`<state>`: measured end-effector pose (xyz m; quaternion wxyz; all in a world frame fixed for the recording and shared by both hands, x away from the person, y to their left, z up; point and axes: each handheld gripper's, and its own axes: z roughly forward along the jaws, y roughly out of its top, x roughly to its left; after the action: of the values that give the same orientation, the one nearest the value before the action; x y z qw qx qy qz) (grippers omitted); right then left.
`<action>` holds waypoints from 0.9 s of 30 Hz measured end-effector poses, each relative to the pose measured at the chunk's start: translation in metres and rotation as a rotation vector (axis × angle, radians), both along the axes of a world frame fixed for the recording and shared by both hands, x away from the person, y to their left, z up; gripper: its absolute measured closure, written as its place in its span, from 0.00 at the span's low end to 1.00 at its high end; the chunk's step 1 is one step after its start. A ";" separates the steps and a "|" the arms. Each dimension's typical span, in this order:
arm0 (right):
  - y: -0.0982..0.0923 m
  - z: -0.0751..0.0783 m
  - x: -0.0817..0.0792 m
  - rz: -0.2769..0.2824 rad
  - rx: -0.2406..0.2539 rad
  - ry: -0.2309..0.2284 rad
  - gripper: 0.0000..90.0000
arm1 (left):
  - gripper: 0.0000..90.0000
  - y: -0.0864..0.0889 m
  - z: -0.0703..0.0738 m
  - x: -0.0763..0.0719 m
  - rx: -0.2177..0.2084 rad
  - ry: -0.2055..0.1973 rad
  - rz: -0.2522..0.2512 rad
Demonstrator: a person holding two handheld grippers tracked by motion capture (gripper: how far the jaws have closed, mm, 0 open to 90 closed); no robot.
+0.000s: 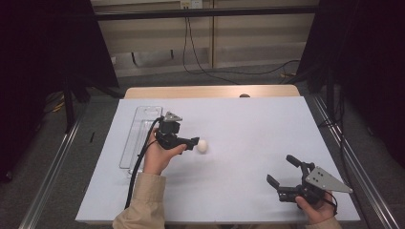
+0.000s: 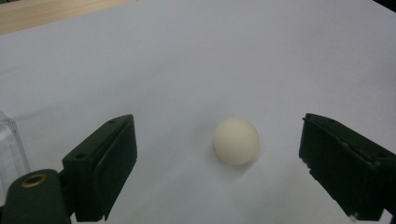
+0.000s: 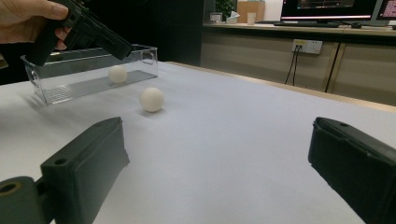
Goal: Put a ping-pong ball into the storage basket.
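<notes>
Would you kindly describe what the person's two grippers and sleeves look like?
Both grippers are black, each with two blocky, flat-faced jaws. The left gripper trails a black cable and carries a small grey three-cornered plate on top. The right gripper bears a larger grey plate with small holes. The sleeves are beige.

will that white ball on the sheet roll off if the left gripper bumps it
Probably: the ball is round and smooth and rests loose on the flat white sheet, so a nudge should send it rolling. It looks light and hollow. The left gripper stands open around it, not touching.
</notes>
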<state>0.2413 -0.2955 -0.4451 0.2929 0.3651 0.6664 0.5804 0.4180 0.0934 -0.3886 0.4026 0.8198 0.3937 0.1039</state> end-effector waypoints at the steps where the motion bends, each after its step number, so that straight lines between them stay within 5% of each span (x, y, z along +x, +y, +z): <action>1: 0.000 0.000 0.000 0.001 0.000 0.000 0.04 | 0.13 -0.001 0.000 0.000 0.004 0.000 -0.001; 27: 0.000 0.000 0.000 -0.002 0.005 0.001 0.04 | 0.12 -0.020 -0.013 -0.001 0.030 0.025 -0.042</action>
<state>0.2410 -0.2956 -0.4450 0.2923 0.3665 0.6648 0.5816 0.4172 0.0737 -0.4017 0.3873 0.8351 0.3799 0.0911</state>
